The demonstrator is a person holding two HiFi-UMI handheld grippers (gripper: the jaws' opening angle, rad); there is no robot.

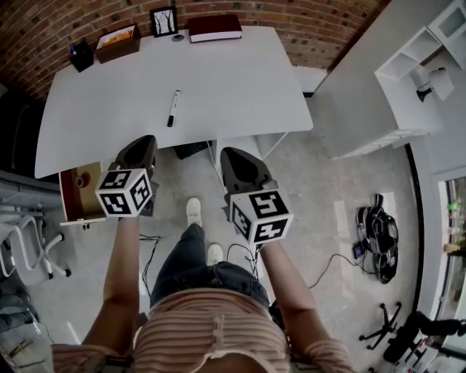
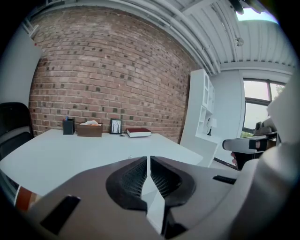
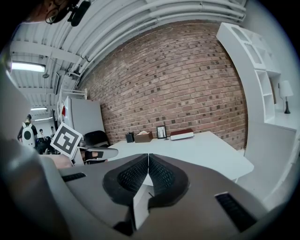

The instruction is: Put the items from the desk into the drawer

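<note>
A white desk point(image 1: 233, 87) carries a black marker point(image 1: 173, 108), a black pen holder point(image 1: 81, 55), a brown tissue box point(image 1: 118, 41), a small picture frame point(image 1: 164, 22) and a red book point(image 1: 214, 28). The same back-row items show in the left gripper view: pen holder point(image 2: 68, 126), tissue box point(image 2: 90, 129), frame point(image 2: 116, 126), book point(image 2: 138, 132). An open wooden drawer point(image 1: 67, 200) hangs below the desk's left end. My left gripper point(image 1: 138, 143) point(image 2: 148, 158) and right gripper point(image 1: 237, 154) point(image 3: 148, 155) hover before the near edge, both shut and empty.
A white office chair point(image 1: 29, 244) stands left of the drawer. A white shelf unit point(image 1: 408, 80) sits at the right wall. A dark bag point(image 1: 378, 237) and cables lie on the floor to the right. The person's shoes point(image 1: 194, 211) are under the desk edge.
</note>
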